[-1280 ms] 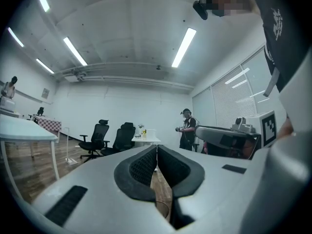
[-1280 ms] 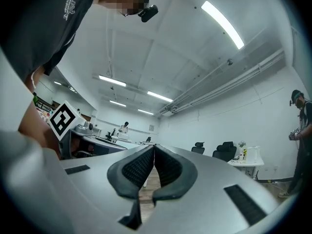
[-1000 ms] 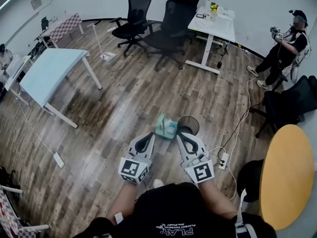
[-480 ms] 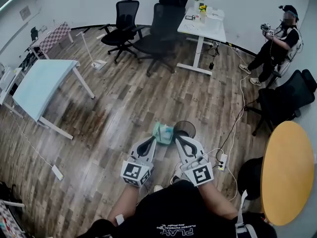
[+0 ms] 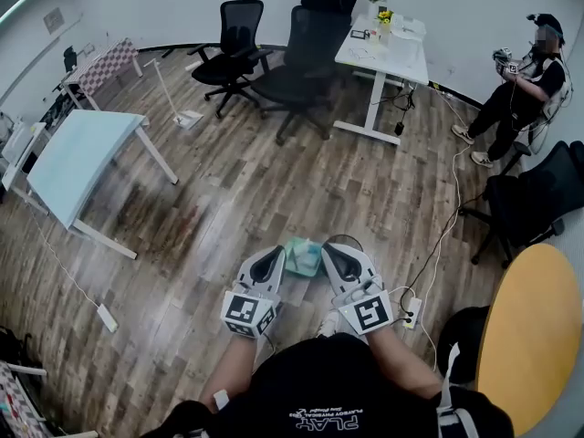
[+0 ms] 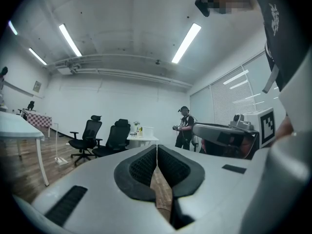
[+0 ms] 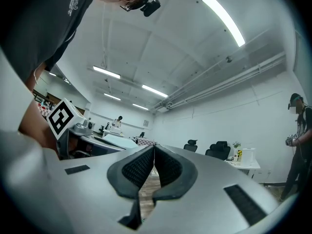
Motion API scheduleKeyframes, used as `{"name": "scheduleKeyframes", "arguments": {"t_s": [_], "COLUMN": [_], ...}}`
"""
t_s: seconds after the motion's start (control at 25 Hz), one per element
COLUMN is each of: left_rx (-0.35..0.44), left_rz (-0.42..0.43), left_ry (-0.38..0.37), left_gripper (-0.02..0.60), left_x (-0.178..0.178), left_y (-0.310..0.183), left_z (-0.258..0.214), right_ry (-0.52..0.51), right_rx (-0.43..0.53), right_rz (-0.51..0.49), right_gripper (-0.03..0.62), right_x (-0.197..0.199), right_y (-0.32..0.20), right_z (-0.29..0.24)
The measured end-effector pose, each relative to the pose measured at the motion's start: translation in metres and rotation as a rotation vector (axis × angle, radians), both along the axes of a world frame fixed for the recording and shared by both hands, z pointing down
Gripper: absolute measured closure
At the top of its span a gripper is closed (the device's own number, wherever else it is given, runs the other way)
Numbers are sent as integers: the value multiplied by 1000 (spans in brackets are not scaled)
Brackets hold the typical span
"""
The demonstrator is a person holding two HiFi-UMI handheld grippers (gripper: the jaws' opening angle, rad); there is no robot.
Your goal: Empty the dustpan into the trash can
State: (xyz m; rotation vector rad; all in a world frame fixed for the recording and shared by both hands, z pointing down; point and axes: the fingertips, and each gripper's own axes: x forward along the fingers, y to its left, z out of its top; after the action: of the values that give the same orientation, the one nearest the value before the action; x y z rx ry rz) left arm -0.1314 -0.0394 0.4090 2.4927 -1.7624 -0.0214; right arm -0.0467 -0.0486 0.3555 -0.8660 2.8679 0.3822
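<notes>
A teal dustpan (image 5: 302, 255) lies on the wood floor just ahead of me, between the tips of my two grippers. Right of it stands a round black mesh trash can (image 5: 350, 241), partly hidden behind my right gripper (image 5: 330, 250). My left gripper (image 5: 271, 256) is held level beside the dustpan's left side. Both point forward side by side. In the left gripper view the left gripper's (image 6: 156, 148) pads meet with nothing between them. The right gripper's (image 7: 153, 148) pads also meet, empty. Whether either gripper touches the dustpan cannot be told.
A light-blue table (image 5: 78, 158) stands at the left, black office chairs (image 5: 301, 44) and a white desk (image 5: 388, 48) at the back. A person sits at the far right (image 5: 520, 85). A yellow round table (image 5: 534, 327), a black chair (image 5: 538, 199) and a power strip (image 5: 408, 316) with cables lie to my right.
I have walked forward: the dustpan and trash can now sit right at the grippers' tips, the can largely covered by the right gripper. Both grippers stayed shut.
</notes>
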Motion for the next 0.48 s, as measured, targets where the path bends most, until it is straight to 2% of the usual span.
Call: {"name": "scheduleKeyframes", "arguments": {"t_s": [0.48], "left_rx": [-110], "left_rz": [-63], "left_ry": [-8], "left_gripper": [557], "left_x": [-3], "left_y": [-94], "left_z": [32], "right_ry": [-29], "right_rx": [-100], "right_rz": [-33], "right_gripper": [569], "right_x": [6], "right_y": [-105], "right_z": [24]}}
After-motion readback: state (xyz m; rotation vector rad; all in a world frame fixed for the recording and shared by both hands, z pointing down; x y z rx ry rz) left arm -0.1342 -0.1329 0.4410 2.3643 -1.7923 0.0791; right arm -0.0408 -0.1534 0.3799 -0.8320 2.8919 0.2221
